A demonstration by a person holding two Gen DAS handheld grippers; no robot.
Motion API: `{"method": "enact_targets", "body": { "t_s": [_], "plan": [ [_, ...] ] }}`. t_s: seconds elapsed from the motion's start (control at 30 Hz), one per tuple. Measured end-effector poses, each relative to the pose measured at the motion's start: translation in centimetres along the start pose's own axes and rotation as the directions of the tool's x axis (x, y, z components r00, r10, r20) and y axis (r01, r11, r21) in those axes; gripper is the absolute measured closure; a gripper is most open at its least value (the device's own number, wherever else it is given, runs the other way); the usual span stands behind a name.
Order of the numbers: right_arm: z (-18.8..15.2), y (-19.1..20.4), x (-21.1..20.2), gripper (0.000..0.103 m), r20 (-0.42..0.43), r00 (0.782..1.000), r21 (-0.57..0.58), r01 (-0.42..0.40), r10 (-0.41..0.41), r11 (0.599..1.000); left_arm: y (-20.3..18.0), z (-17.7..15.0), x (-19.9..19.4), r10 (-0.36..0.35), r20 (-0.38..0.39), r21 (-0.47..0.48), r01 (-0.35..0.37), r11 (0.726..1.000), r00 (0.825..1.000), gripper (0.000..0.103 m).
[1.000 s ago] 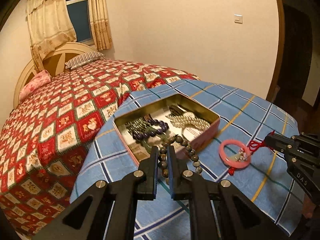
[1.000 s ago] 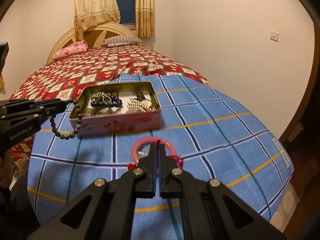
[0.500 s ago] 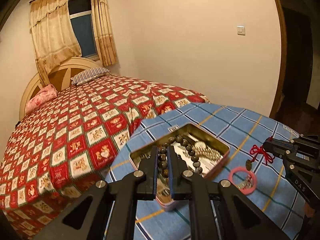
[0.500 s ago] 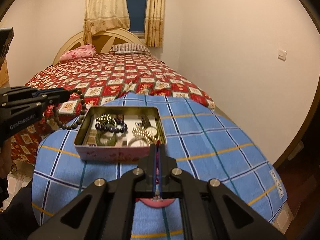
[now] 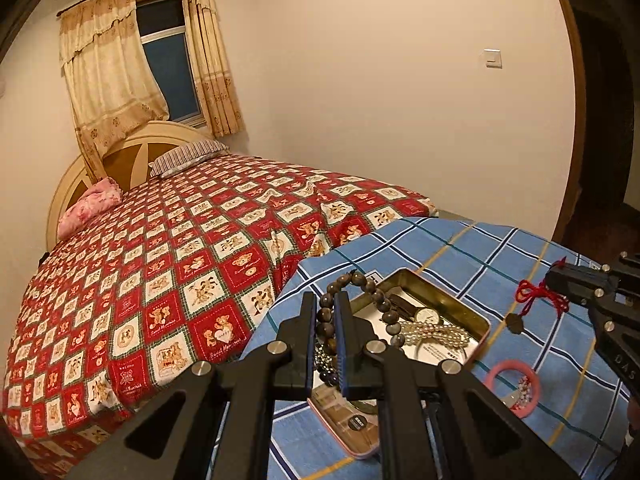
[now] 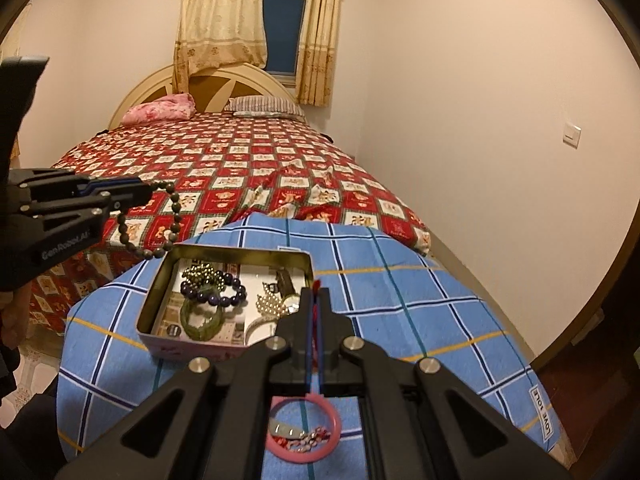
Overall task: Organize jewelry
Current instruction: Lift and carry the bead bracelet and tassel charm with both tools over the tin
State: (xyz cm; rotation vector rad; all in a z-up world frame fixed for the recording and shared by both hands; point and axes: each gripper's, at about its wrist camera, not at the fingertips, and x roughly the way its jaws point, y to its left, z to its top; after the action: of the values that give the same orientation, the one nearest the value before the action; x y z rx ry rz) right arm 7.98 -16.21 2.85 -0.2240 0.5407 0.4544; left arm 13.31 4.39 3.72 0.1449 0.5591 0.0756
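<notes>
My left gripper [image 5: 323, 304] is shut on a dark wooden bead bracelet [image 5: 376, 300], held in the air above the near-left end of an open pink tin [image 5: 476, 316]. From the right wrist view the beads [image 6: 160, 236] hang in a loop left of the tin [image 6: 160, 280]. My right gripper [image 6: 315, 294] is shut on a red cord [image 5: 536, 294] with a small pendant [image 5: 514, 322] hanging from it, lifted above the blue cloth. A pink bangle [image 6: 304, 428] lies on the cloth under it. The tin holds purple beads [image 6: 212, 292], a green bracelet, pearls and a watch.
The tin sits on a table under a blue plaid cloth [image 6: 400, 288]. A bed with a red patchwork cover [image 5: 160, 260] lies just beyond and left of the table. A wall runs on the right, with a doorway [image 5: 600, 120].
Both grippers have risen. The bead bracelet lifted off the tin's edge and hangs free. The red cord with its pendant lifted off the cloth, leaving the pink bangle lying there.
</notes>
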Motion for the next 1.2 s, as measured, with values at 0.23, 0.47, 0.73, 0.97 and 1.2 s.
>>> {"method": "enact_targets", "body": {
  "t_s": [0.23, 0.47, 0.73, 0.97, 1.2],
  "plan": [
    [1.0, -0.2, 1.1, 0.101, -0.003, 1.0, -0.004, -0.005, 0.005, 1.0, 0.3, 0.1, 1.4, 0.014, -0.018, 0.006, -0.014, 1.0, 1.0, 0.095],
    [2.3, -0.1, 2.3, 0.101, -0.004, 1.0, -0.014, -0.007, 0.007, 1.0, 0.3, 0.4, 2.6, 0.018, -0.033, 0.009, -0.018, 1.0, 0.999, 0.095],
    [3.8, 0.1, 4.4, 0.101, -0.007, 1.0, -0.021, -0.016, 0.016, 1.0, 0.1, 0.7, 4.5, 0.006, -0.06, 0.017, -0.005, 1.0, 0.998, 0.095],
    [3.9, 0.4, 6.2, 0.101, -0.026, 0.999, -0.024, -0.03, 0.03, 0.999, -0.3, 0.5, 6.1, -0.001, -0.088, 0.029, 0.003, 1.0, 0.996, 0.095],
    [3.4, 0.9, 8.3, 0.101, -0.055, 0.997, -0.025, -0.049, 0.048, 0.998, -0.6, -0.1, 7.8, -0.004, -0.121, 0.034, 0.008, 0.999, 0.993, 0.095]
  ]
}}
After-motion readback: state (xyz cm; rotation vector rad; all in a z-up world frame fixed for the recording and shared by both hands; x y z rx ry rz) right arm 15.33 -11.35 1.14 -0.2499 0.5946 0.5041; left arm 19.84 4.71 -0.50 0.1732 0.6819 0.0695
